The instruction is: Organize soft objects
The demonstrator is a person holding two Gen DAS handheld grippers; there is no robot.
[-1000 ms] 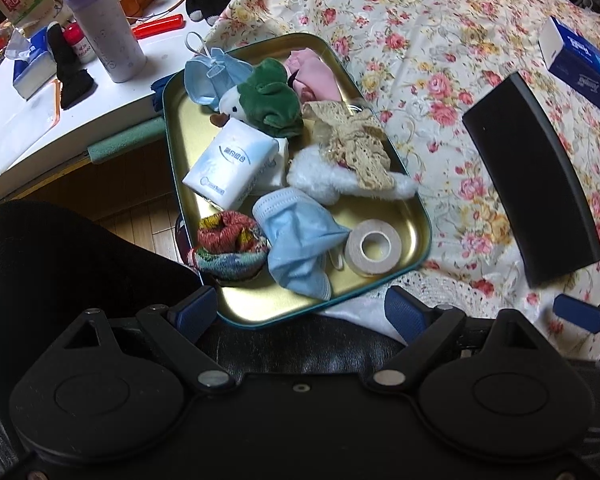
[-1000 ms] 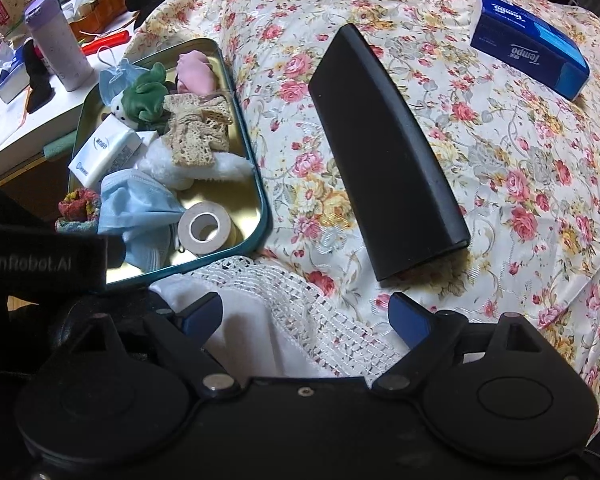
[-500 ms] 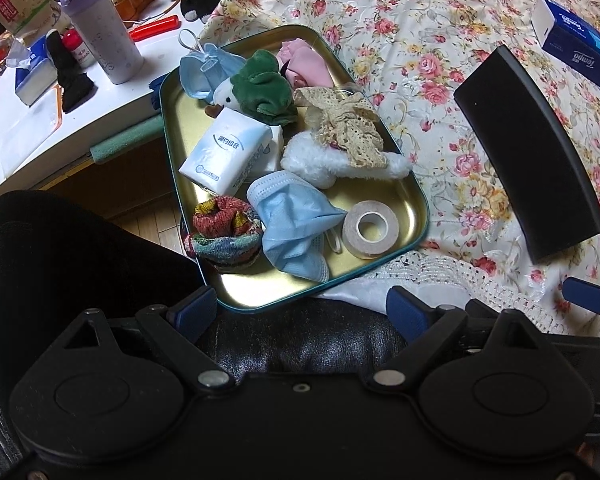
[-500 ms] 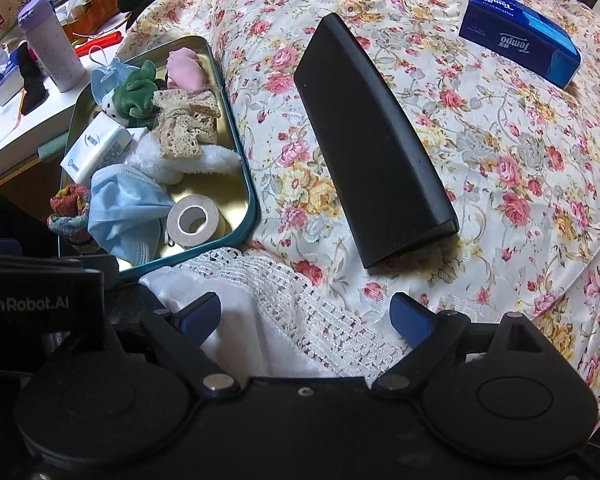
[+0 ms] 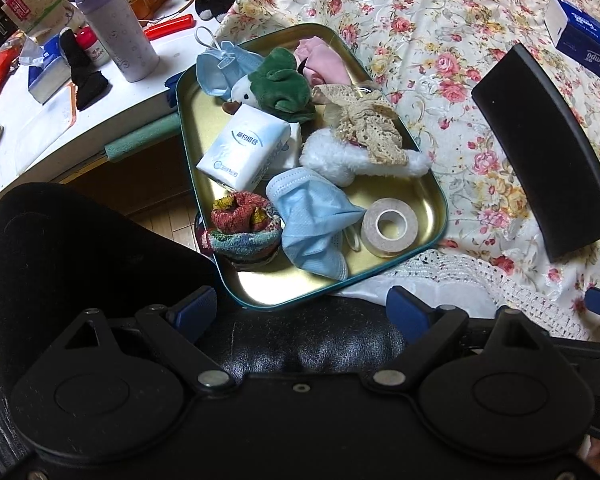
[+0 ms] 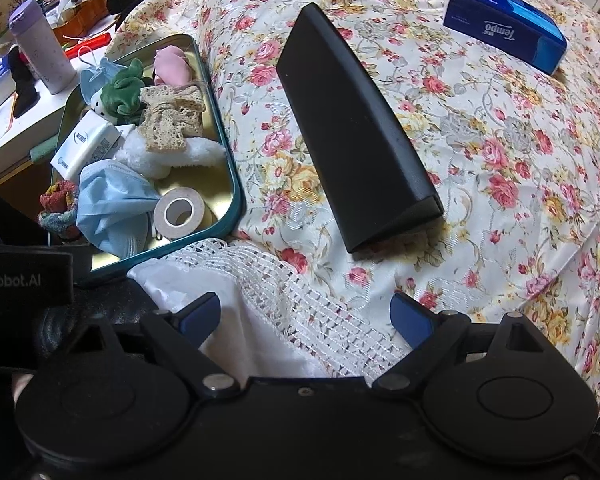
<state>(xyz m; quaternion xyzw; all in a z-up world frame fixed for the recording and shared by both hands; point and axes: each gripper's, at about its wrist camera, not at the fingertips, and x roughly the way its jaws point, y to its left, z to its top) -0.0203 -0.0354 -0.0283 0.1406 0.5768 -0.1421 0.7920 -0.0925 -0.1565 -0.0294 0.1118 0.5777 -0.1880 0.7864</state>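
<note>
1. Soft objects, namely a white plush [image 5: 364,156], blue mask [image 5: 312,220], green toy [image 5: 284,88], lace [image 5: 364,120], and rolled sock [image 5: 244,224], lie heaped in the tray [image 5: 428,184].
2. Tray: on the bed [image 6: 500,140], left of the black case [image 6: 352,128].
3. Left gripper [image 5: 300,312] and right gripper [image 6: 306,314]: near the tray's close edge, jaws released, holding nothing.
4. Judgement: any pickup wants one loose top piece, pinched mid-bulk; whether sorted, undecidable.

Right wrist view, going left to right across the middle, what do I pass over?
Purple bottle → tissue pack → lace-trimmed white plush → teal rim of the tin tray → black case → blue Tempo tissue box.
</note>
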